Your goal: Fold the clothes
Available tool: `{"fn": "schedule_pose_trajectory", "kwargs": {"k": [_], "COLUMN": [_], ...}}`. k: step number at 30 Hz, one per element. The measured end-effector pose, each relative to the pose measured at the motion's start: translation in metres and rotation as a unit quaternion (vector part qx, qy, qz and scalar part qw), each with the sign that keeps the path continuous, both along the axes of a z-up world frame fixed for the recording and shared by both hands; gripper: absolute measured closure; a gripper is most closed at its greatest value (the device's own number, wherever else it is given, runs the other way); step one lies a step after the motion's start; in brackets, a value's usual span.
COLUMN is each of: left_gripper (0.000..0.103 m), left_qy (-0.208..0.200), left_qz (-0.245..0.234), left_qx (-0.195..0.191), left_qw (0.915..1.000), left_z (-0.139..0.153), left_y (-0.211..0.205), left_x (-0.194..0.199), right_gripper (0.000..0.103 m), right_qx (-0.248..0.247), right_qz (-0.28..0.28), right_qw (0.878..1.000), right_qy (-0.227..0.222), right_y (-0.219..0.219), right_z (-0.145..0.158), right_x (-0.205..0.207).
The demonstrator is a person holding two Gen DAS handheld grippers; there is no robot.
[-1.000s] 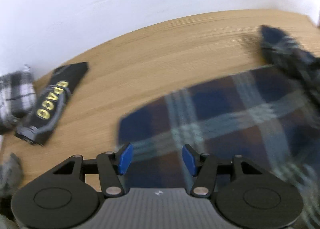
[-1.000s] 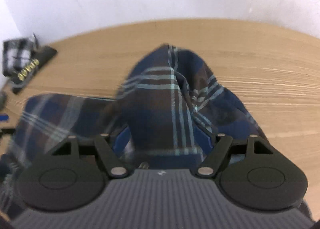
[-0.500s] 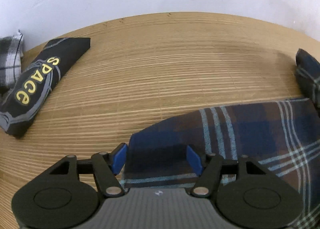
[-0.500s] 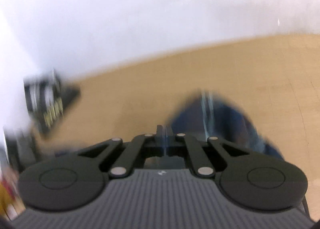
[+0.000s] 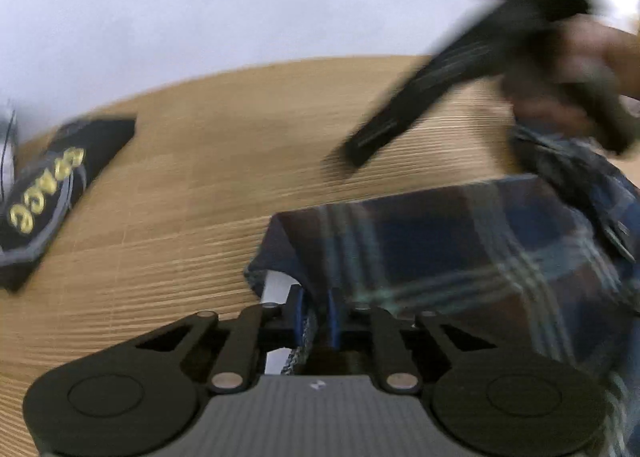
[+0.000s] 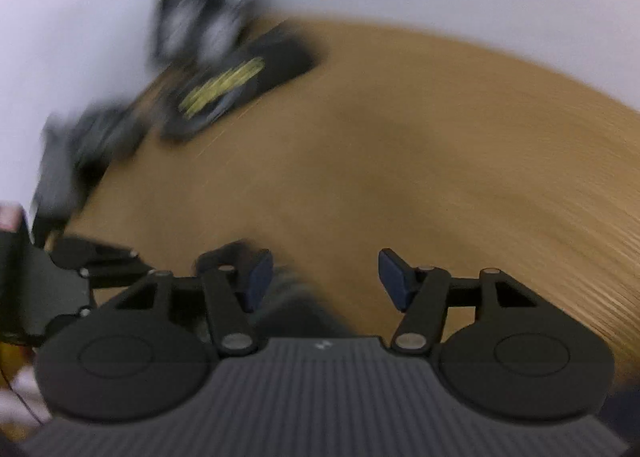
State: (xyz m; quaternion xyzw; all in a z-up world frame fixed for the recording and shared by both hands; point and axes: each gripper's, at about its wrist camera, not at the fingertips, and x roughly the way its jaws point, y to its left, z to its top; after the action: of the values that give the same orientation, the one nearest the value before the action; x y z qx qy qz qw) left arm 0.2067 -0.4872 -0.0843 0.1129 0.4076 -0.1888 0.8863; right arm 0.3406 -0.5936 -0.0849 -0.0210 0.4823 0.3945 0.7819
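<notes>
Plaid shirt (image 5: 460, 257) lies on wooden bench (image 5: 240, 161), corner pinched in closing left hand-held gripper (image 5: 316, 317); right hand-held gripper (image 6: 326, 277) jaws apart, opening, nothing clamped; black folded garment with yellow lettering (image 5: 48, 193) well apart at bench's far left.

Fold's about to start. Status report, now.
Left claw closing on plaid shirt corner. Right claw opening, nothing gripped. Folded black garment lies clear on the wooden table.
</notes>
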Motion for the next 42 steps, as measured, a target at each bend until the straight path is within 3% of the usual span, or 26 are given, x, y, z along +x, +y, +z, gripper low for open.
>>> {"fn": "schedule_pose_trajectory", "kwargs": {"k": [5, 9, 11, 13, 18, 21, 24, 28, 31, 33, 35, 38, 40, 42], "left_gripper": [0.089, 0.089, 0.088, 0.087, 0.087, 0.086, 0.080, 0.075, 0.075, 0.076, 0.078, 0.078, 0.078, 0.079], "left_qy": [-0.002, 0.021, 0.026, 0.035, 0.022, 0.023, 0.027, 0.043, 0.058, 0.064, 0.054, 0.041, 0.036, 0.028], "left_qz": [-0.036, -0.025, -0.027, -0.029, -0.024, -0.027, -0.046, -0.066, -0.078, -0.085, -0.097, -0.119, -0.130, -0.141], "left_qx": [-0.016, -0.033, -0.038, -0.046, -0.051, -0.050, -0.058, -0.064, -0.061, -0.057, -0.054, -0.072, -0.071, -0.067], "left_qw": [0.9992, 0.9989, 0.9986, 0.9979, 0.9982, 0.9981, 0.9969, 0.9948, 0.9933, 0.9927, 0.9923, 0.9894, 0.9883, 0.9874], "left_z": [0.007, -0.001, -0.003, -0.003, 0.009, 0.020, 0.029, 0.019, -0.001, -0.011, -0.012, -0.007, -0.007, -0.006], "left_y": [-0.010, -0.010, -0.009, -0.007, 0.007, 0.017, 0.027, 0.023, 0.009, -0.001, -0.011, -0.025, -0.038, -0.052], "left_x": [-0.039, -0.054, -0.062, -0.066, -0.084, -0.094, -0.109, -0.113, -0.105, -0.101, -0.101, -0.108, -0.114, -0.120], "right_gripper": [0.042, 0.042, 0.053, 0.084, 0.088, 0.088, 0.088, 0.089, 0.086, 0.082, 0.073, 0.043, 0.028, 0.029], "right_qx": [-0.031, -0.068, -0.073, -0.071, -0.035, -0.043, -0.062, -0.132, -0.172, -0.164, -0.142, -0.093, -0.064, -0.068], "right_qz": [0.130, 0.166, 0.187, 0.206, 0.218, 0.234, 0.240, 0.263, 0.254, 0.220, 0.169, 0.061, 0.013, -0.010], "right_qw": [0.991, 0.984, 0.980, 0.976, 0.975, 0.971, 0.968, 0.953, 0.949, 0.960, 0.975, 0.993, 0.997, 0.998], "right_qy": [0.001, 0.002, 0.005, 0.003, -0.016, -0.003, 0.032, 0.070, 0.073, 0.051, 0.009, -0.047, -0.046, -0.015], "right_y": [0.060, 0.074, 0.068, 0.060, 0.027, 0.010, -0.006, -0.020, -0.025, -0.031, -0.036, -0.029, -0.016, 0.008], "right_z": [-0.008, -0.010, -0.007, -0.001, 0.031, 0.042, 0.040, 0.020, 0.018, 0.032, 0.052, 0.074, 0.074, 0.058], "right_x": [-0.004, -0.015, -0.026, -0.040, -0.083, -0.115, -0.148, -0.192, -0.210, -0.210, -0.206, -0.184, -0.161, -0.135]}}
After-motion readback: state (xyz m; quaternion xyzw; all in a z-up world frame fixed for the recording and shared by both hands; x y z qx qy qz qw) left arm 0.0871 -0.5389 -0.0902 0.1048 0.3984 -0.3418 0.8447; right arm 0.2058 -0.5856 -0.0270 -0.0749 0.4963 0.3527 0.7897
